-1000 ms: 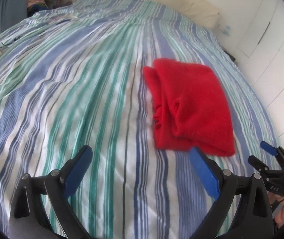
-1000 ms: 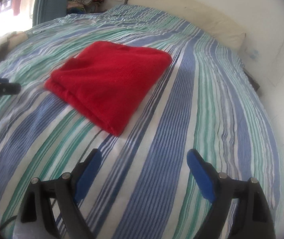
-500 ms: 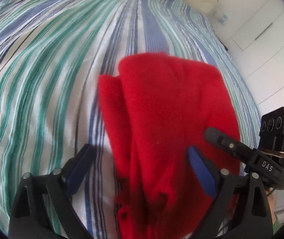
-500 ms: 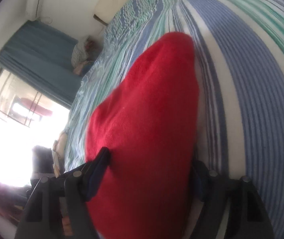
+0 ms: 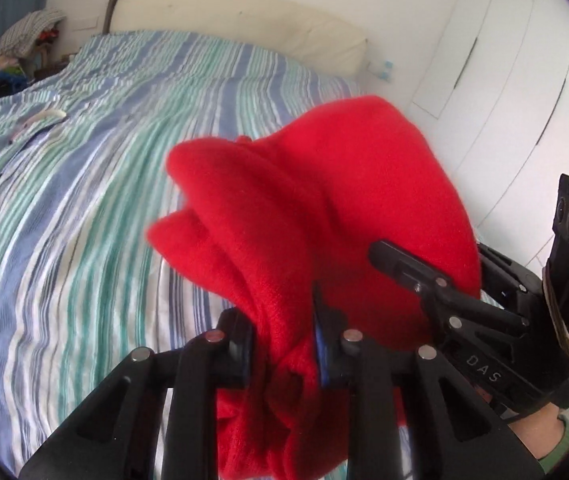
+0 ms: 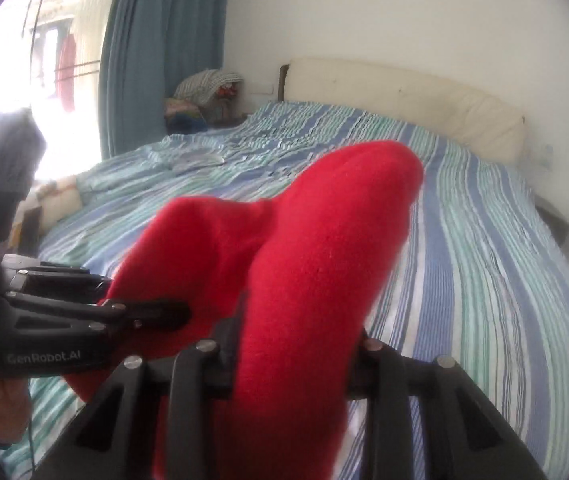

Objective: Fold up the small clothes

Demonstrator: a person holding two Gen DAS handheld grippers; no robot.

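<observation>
gripping the folded red fleece garment point(image 5: 324, 208) at centre frame, left gripper point(image 5: 284, 344) and right gripper point(image 6: 296, 340) both clamped; uneven lifting may unfold it onto the striped bed point(image 5: 84, 200).

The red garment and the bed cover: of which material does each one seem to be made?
Red garment: apparently fleece or brushed knit; the surface looks fuzzy and matte, the folds thick and rounded. Bed cover: probably thin woven cotton, matte, with printed or woven stripes and fine creases. Both are judged from look alone.
</observation>
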